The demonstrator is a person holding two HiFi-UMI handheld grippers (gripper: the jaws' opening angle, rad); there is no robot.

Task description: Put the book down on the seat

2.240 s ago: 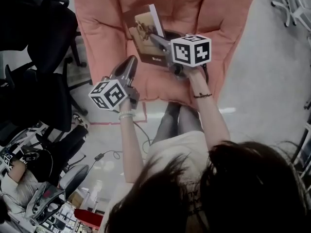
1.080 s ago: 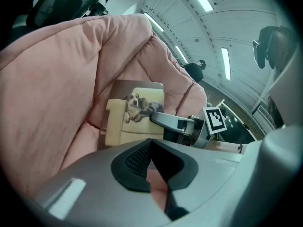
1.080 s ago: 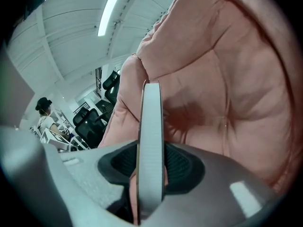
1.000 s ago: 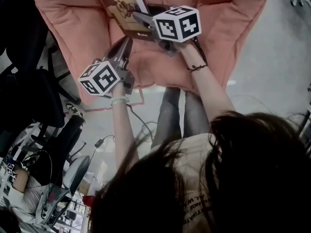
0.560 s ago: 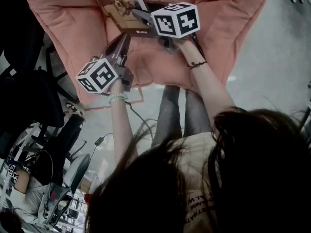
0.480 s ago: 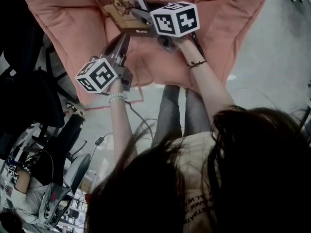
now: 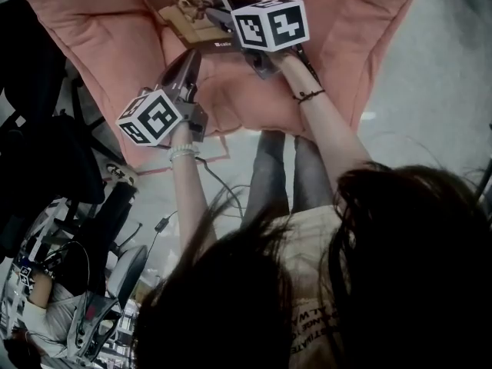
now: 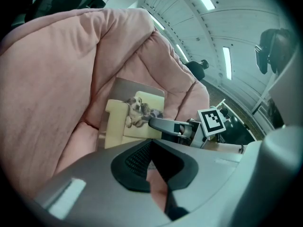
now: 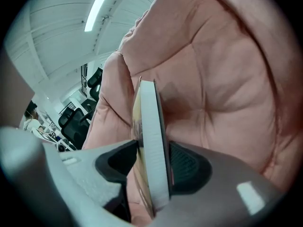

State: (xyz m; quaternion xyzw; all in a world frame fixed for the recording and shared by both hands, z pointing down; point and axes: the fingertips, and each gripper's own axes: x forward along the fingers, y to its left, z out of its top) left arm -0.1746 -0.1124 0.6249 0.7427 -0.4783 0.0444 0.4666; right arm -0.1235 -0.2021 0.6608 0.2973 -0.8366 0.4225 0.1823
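**On the pink seat, the book is being let go**

Nearest the person, the left gripper (image 7: 188,58) is held low over the front padding of the seat (image 7: 100,44). Its jaws are drawn together with nothing caught between them, and only a thin wedge of pink fabric is seen past them. Just beyond it and to its right, the right gripper (image 7: 221,18) is held deeper in, and its jaws are being opened. The book (image 7: 192,6) is stood on edge between them with its page edge turned toward that gripper's camera. It is tilted against one pad, and a dark gap is left at the other. A dog on a pale armchair is printed on its cover. The book is set deep in the seat, close against the quilted padding. Farther off, black office chairs (image 9: 75,122) and ceiling light strips (image 9: 99,6) are seen.
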